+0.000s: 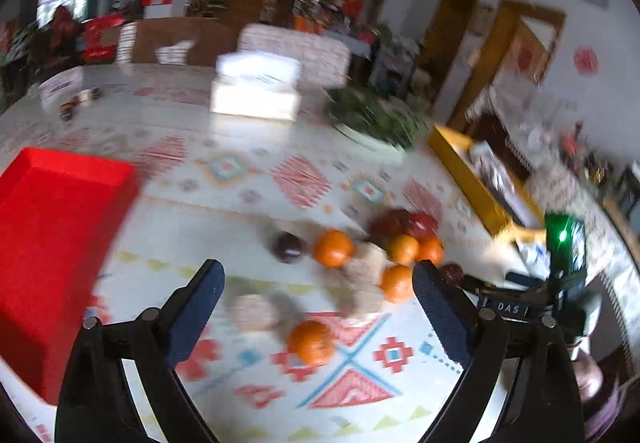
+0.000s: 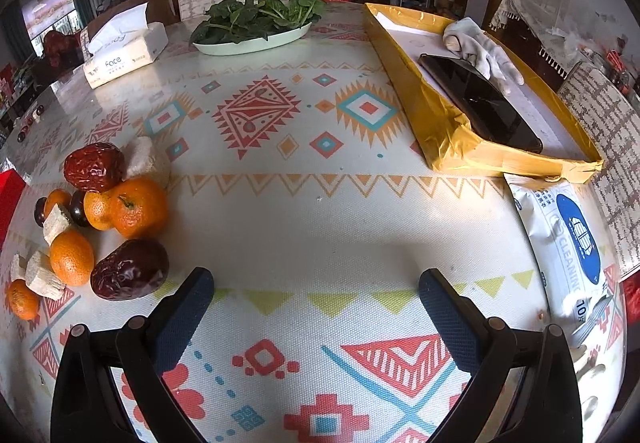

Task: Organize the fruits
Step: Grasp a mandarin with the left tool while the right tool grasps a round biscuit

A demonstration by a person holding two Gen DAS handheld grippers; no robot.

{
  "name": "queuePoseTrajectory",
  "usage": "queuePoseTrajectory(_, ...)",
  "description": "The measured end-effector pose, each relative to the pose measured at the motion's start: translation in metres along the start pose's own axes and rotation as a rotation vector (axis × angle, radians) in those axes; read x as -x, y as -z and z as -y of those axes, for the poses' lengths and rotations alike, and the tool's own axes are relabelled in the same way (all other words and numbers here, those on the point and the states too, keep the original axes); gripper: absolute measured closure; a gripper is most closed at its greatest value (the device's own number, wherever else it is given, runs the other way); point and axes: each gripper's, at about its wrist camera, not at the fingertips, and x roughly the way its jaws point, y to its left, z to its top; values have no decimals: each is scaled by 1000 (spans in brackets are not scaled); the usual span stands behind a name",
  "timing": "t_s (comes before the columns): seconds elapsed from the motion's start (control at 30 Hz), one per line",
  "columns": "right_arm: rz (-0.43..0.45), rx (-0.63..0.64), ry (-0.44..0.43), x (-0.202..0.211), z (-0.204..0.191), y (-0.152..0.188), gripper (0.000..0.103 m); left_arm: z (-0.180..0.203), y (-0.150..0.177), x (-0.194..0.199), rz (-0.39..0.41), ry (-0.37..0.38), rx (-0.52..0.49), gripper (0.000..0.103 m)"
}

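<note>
A loose pile of fruit lies on the patterned tablecloth: several mandarins (image 1: 333, 248) (image 2: 138, 206), dark red dates (image 1: 422, 225) (image 2: 130, 269), a dark plum (image 1: 288, 247) and pale cut chunks (image 1: 362, 283) (image 2: 56, 223). One mandarin (image 1: 311, 341) lies apart, nearest my left gripper (image 1: 318, 275), which is open and empty above the pile. A red tray (image 1: 52, 243) stands to its left. My right gripper (image 2: 316, 285) is open and empty over bare cloth, right of the pile; it also shows in the left wrist view (image 1: 532, 283).
A tissue box (image 2: 124, 51) and a plate of greens (image 2: 256, 29) stand at the far side. A yellow box (image 2: 448, 139) holding a black phone (image 2: 480, 103) and a glove is at the right, with a wipes pack (image 2: 564, 243) in front of it.
</note>
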Motion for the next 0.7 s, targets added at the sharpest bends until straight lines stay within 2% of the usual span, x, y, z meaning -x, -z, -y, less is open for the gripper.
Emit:
queuePoseTrajectory(0.1, -1, -3, 6, -1, -1, -2, 0, -27, -1, 20, 44, -49, 44, 8)
queuePoseTrajectory(0.17, 2, -8, 17, 1, 0, -2, 1, -43, 1, 27, 46, -59, 81, 8)
queuePoseTrajectory(0.2, 21, -20, 33, 5, 2, -2, 2, -46, 3, 28, 39, -53, 86, 10)
queuePoseTrajectory(0.27, 98, -44, 34, 22, 6, 0, 11, -47, 8, 29, 32, -26, 70, 19)
queuePoseTrajectory(0.33, 176, -55, -59, 45, 7, 2, 11, -42, 16, 24, 13, -2, 25, 34)
queuePoseTrajectory(0.4, 219, -37, -173, 63, 1, 5, 11, -39, 24, 20, -13, 31, -4, 43)
queuePoseTrajectory(0.5, 237, 38, -427, 85, -21, 9, 13, -29, 38, 12, -48, 65, -55, 44)
queuePoseTrajectory(0.53, 219, 73, -503, 88, -34, 10, 20, -27, 43, 8, -63, 55, -77, 46)
queuePoseTrajectory(0.57, 201, 98, -539, 88, -44, 10, 31, -26, 45, 8, -70, 52, -88, 49)
queuePoseTrajectory(0.63, 156, 149, -583, 84, -69, 10, 43, -24, 49, 6, -89, 59, -115, 62)
queuePoseTrajectory(0.7, 119, 193, -578, 74, -95, 10, 46, -25, 51, 6, -99, 60, -124, 67)
